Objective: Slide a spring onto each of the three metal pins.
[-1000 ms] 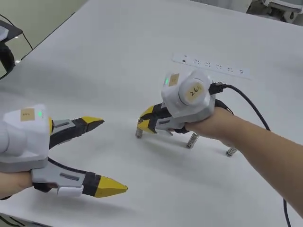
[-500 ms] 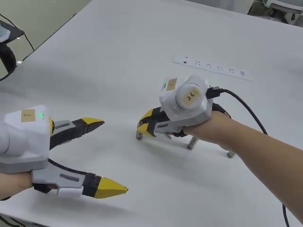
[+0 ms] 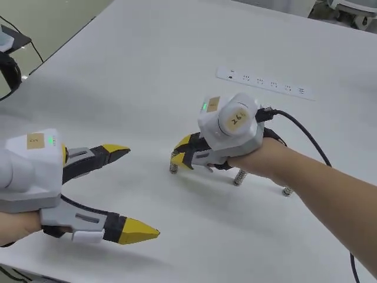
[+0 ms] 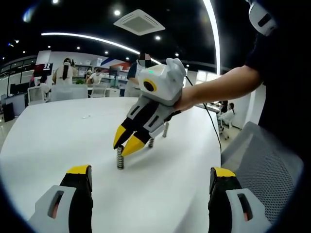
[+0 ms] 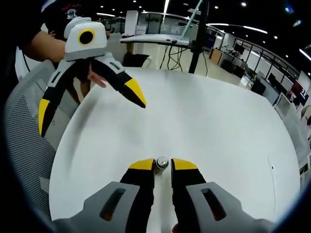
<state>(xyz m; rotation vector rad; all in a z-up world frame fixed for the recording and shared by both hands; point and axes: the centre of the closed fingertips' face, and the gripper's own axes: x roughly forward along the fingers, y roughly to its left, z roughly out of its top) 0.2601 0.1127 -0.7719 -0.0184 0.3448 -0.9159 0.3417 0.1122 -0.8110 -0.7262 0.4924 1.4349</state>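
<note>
Right gripper (image 3: 177, 156), closed on the spring (image 3: 172, 167) nearest the left gripper (image 3: 143, 193), is scarcely moved from before; seating is judged complete

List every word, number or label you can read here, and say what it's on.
Round sticker on the right gripper, shut on a spring: handwritten, perhaps "26", blurred.
Tan sticker on the left gripper: too small to read.
Power strip markings: too small to read.

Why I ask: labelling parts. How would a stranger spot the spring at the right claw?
On the white table three springs stand in a row. It is the end spring nearest the left claw, its top inside the right claw.
</note>
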